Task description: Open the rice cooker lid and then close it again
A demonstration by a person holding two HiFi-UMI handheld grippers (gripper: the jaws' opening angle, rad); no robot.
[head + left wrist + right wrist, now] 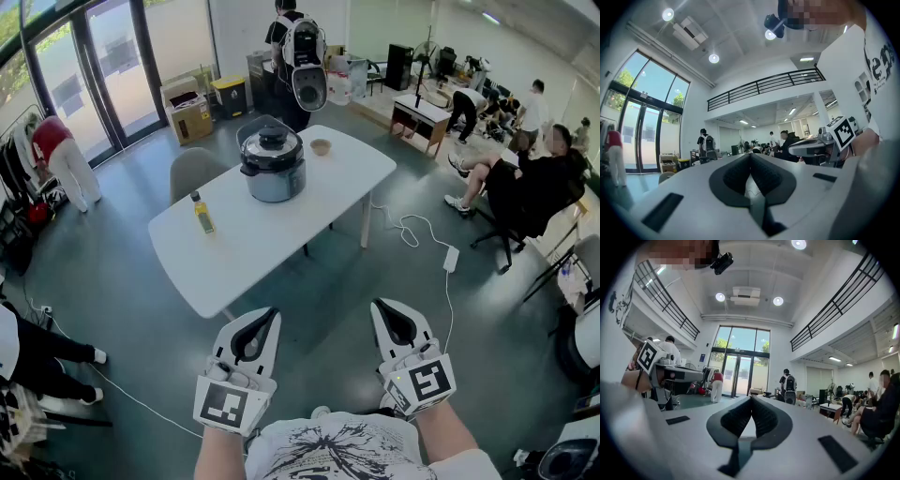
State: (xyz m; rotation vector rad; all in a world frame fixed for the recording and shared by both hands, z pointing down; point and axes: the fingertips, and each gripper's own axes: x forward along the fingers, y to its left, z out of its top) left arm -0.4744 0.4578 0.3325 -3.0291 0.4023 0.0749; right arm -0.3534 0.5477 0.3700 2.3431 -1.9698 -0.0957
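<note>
Rice cooker (273,161), one bottle (202,214), one bowl (322,146) share one table (258,246).

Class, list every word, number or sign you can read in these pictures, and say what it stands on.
None can be read for certain.
On the shirt: big dark letters, cut off at the edge, unreadable.
On the bottle: label too small.
On the cardboard boxes: print too small.
On the left gripper and right gripper: square marker patterns, no letters.
</note>
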